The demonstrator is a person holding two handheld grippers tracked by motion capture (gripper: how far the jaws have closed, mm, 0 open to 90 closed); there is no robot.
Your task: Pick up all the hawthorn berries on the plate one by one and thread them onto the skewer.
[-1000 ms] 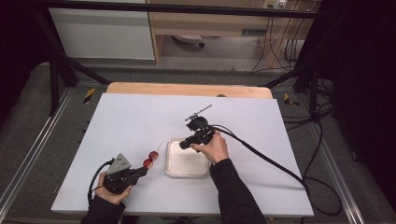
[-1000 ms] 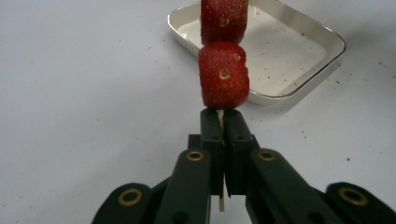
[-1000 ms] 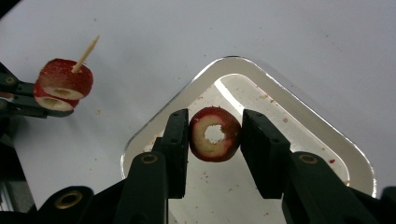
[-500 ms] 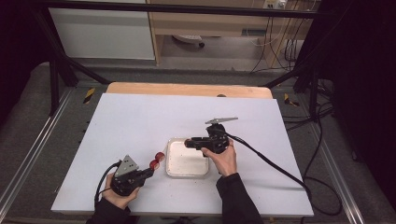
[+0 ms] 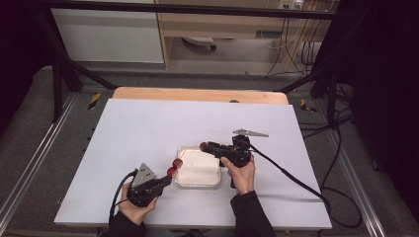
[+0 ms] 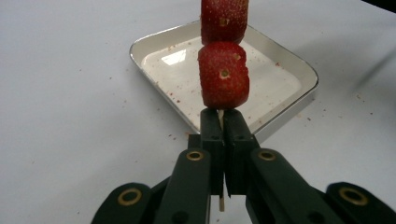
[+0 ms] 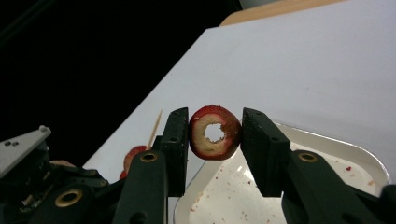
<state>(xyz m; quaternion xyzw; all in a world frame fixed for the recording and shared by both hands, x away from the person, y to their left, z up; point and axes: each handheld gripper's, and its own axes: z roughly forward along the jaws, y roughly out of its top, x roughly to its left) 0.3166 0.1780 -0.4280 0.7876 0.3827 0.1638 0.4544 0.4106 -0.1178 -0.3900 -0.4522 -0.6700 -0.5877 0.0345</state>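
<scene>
Gripping a skewer (image 6: 222,113) and fruit ring (image 7: 214,133), both tongs hover over the white table (image 5: 148,128).

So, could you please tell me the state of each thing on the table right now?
left gripper: shut on the skewer.
skewer: carries two strawberry pieces, tip bare.
right gripper: shut on the strawberry slice.
strawberry slice: cored, hole through its middle, held above the tray.
tray: empty apart from red specks.
</scene>
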